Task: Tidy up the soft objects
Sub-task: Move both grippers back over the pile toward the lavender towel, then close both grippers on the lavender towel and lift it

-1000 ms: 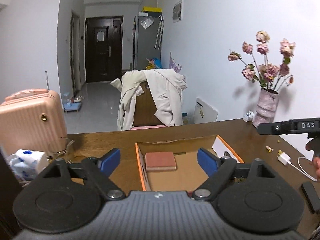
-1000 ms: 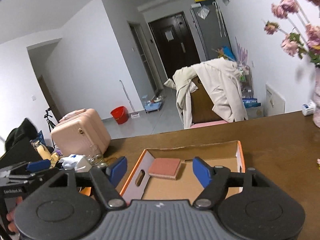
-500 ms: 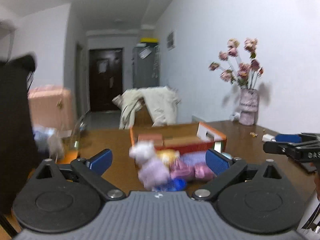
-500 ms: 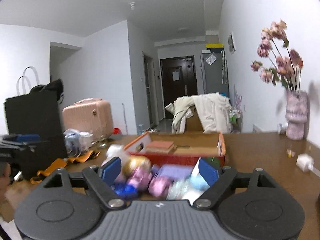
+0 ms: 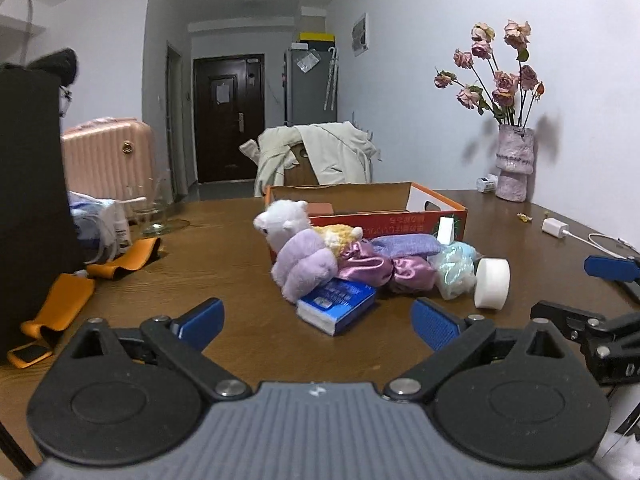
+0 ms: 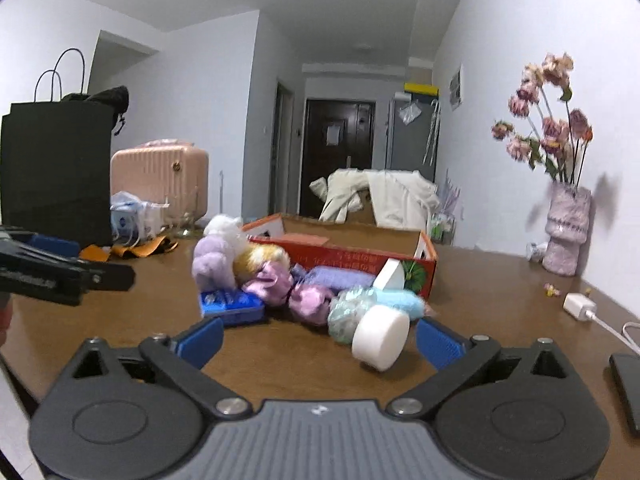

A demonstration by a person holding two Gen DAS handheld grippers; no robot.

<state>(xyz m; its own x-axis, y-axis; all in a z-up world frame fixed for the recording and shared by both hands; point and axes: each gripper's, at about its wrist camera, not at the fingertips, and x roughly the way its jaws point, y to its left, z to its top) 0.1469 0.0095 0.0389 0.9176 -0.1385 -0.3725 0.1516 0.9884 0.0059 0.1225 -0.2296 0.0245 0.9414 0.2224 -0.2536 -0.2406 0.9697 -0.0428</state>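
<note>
Left wrist view: left gripper (image 5: 316, 322) low over the near edge of the bench (image 5: 224, 264), pointing slightly downward, jaws spread wide, having just been opening; nothing between them. Pile of soft objects (image 5: 360, 264) lies mid-bench, touching the front wall of the orange cardboard box (image 5: 432, 216). White-and-lilac plush (image 5: 298, 248) rests on a blue book (image 5: 338, 306); cover print too small to read. Red box wall carries printed characters, illegible. White foam disc (image 5: 492, 284) at the pile's right end.

Right wrist view: right gripper (image 6: 318, 340) also low and near level, jaws fully apart, just been opening, gripping nothing. Foam disc (image 6: 380, 338) sits just ahead, near the right finger (image 6: 438, 342). Box lettering blurred.
</note>
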